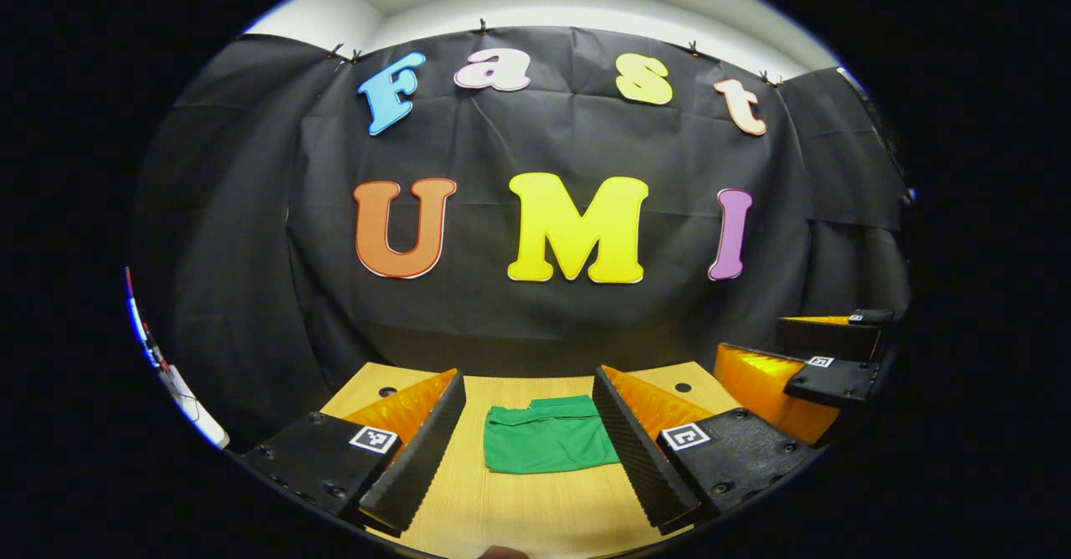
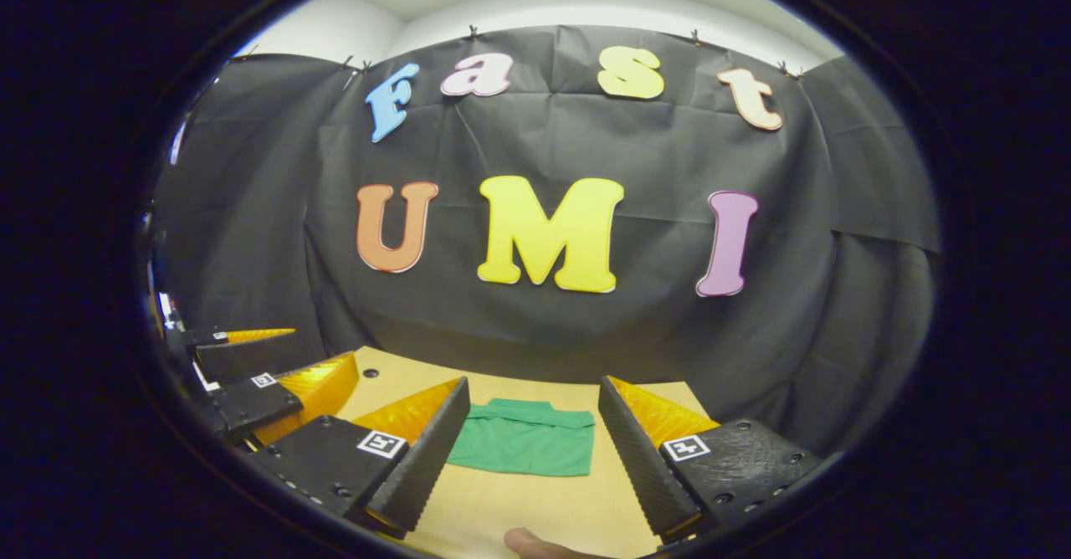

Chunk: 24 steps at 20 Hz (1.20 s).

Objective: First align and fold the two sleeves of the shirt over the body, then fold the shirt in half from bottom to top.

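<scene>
The shirt (image 1: 548, 440) lies flat on the table (image 1: 502, 509) as a compact rectangle, its collar on the edge nearest the wall, with no sleeve sticking out at either side. That shape suggests both sleeve folds and the bottom-to-top fold are done, so little seems left but tidying.

The left gripper (image 1: 529, 446) hangs above the table on the near side of the shirt, jaws spread wide and empty, the shirt framed between its fingers but untouched. The right gripper (image 2: 529, 450) hangs likewise, released, with the shirt (image 2: 525, 438) beyond its tips. Both sit high and clear of the cloth, probably so as not to drag the finished folds. To the right of the shirt in the left gripper view, the right gripper (image 1: 824, 358) shows off the table's edge.
</scene>
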Tool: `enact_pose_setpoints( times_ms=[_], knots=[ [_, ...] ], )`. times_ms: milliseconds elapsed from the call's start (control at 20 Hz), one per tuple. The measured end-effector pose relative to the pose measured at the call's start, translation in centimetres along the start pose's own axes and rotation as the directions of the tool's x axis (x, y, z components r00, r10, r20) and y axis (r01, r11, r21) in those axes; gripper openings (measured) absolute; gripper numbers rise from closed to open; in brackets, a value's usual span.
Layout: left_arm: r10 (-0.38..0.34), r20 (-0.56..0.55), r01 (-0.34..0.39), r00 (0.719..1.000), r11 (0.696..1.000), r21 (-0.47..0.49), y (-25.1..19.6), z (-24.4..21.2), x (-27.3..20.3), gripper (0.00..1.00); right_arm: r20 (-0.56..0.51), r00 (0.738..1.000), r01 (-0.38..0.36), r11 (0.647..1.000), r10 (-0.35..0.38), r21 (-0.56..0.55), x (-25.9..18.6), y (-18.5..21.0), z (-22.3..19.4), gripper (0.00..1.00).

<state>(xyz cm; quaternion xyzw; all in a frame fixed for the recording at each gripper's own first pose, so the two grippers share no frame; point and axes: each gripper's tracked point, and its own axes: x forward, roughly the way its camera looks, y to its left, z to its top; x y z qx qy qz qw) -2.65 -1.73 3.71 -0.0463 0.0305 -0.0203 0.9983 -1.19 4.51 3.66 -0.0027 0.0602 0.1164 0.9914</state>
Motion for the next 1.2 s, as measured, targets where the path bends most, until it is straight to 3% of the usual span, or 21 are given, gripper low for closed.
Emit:
enact_pose_setpoints(
  times_ms=[200, 600, 700, 1000, 1200],
  knots=[
    [-0.010, -0.011, 0.010, 1.000, 1.000, 0.000, 0.9, -0.4, -1.0, 0.96, -0.017, 1.000, -0.006, 1.000, 0.006, -0.017, 0.3, 2.8, -0.3, 0.93],
    [0.001, -0.034, 0.000, 0.999, 1.000, 0.030, 4.4, -1.4, -0.7, 0.96, -0.039, 0.999, 0.028, 0.999, -0.027, 0.024, 1.2, 4.9, -1.1, 0.95],
    [0.014, -0.038, -0.013, 0.999, 0.999, 0.031, 5.3, -1.6, -0.6, 1.00, -0.051, 0.998, 0.030, 0.999, -0.029, 0.024, 1.7, 5.2, -1.6, 0.95],
    [0.032, -0.040, -0.032, 0.999, 0.999, 0.017, 5.9, -1.8, 0.5, 0.96, -0.069, 0.998, 0.012, 1.000, -0.012, -0.001, 2.9, 5.4, -1.7, 0.95],
    [0.001, -0.049, 0.000, 0.999, 1.000, 0.015, 4.6, -2.2, 0.8, 0.96, -0.083, 0.996, 0.025, 1.000, -0.024, 0.011, 3.1, 4.7, -2.4, 0.95]
  ],
)
